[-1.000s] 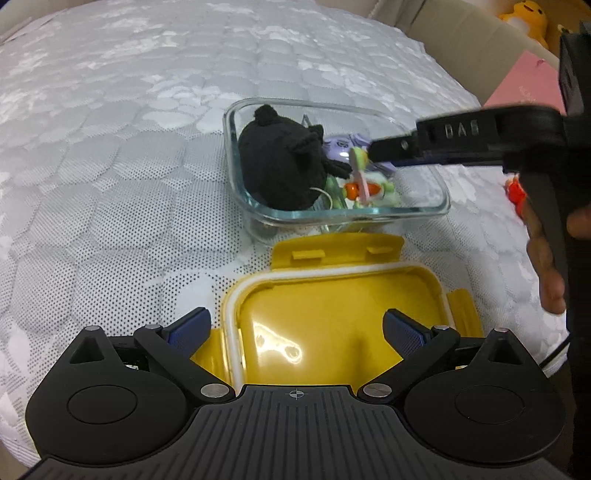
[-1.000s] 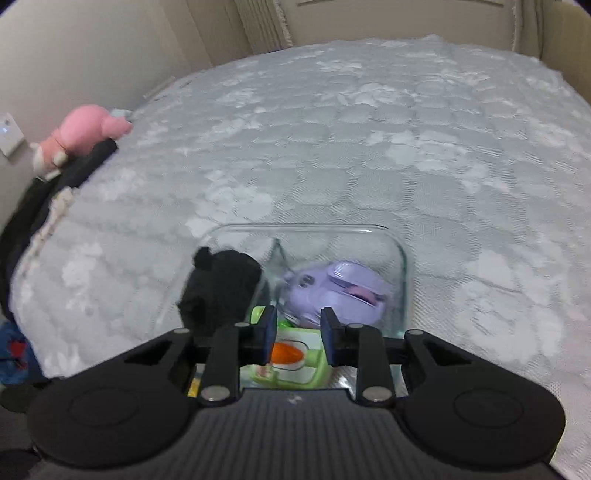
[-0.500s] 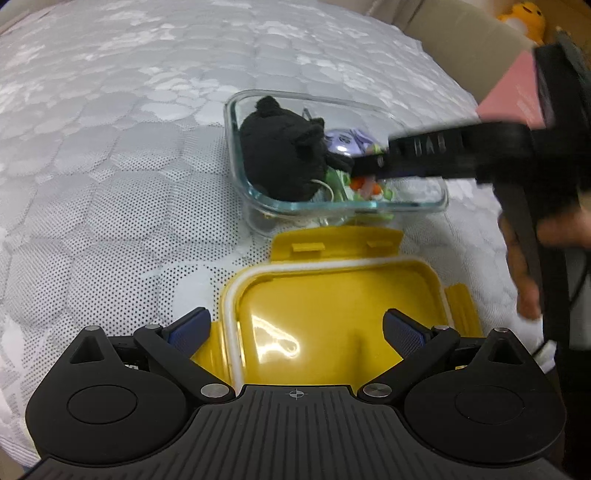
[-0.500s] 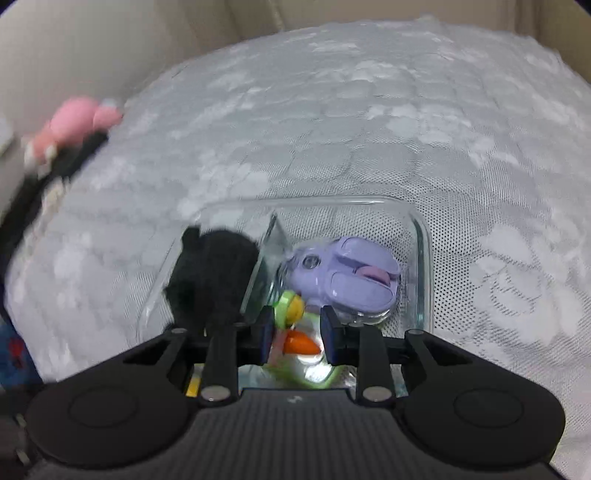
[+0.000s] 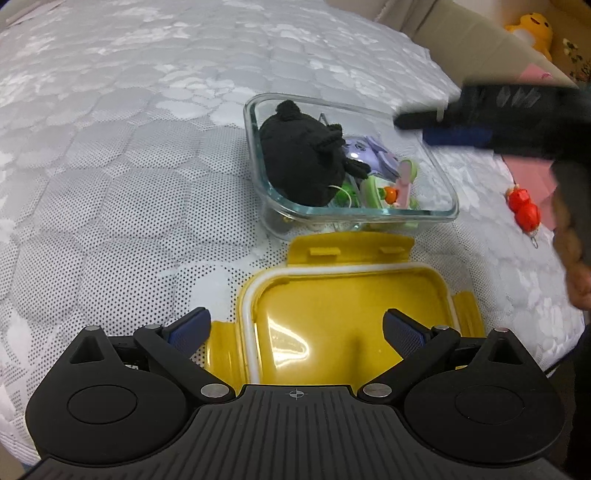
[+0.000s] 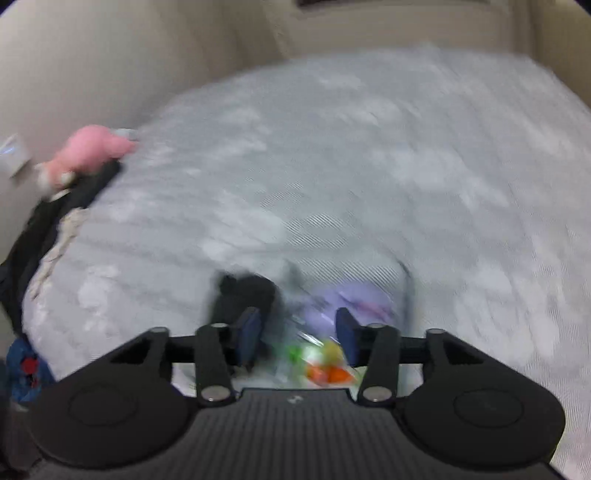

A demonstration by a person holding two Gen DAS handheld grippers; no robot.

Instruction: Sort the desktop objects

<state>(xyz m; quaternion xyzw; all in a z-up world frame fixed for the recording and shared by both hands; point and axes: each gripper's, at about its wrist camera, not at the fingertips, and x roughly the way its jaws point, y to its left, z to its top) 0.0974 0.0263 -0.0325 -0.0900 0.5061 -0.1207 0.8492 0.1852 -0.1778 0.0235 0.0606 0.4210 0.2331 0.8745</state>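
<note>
A clear glass container sits on the white bed and holds a black plush toy, a purple toy and a green toy with an orange part. A yellow lid lies in front of it, between the open jaws of my left gripper. My right gripper is open and empty above the container's near side; it also shows in the left wrist view, blurred, over the container's right rim. The right wrist view is blurred by motion; the black plush and the green toy show below it.
A red charm lies on the bed right of the container, by a pink sheet. A yellow plush sits at the far right. A pink plush and dark clothing lie at the bed's left edge.
My right gripper has opened, let go of the green toy in the container, and lifted back to the right. The left gripper has stayed over the yellow lid.
</note>
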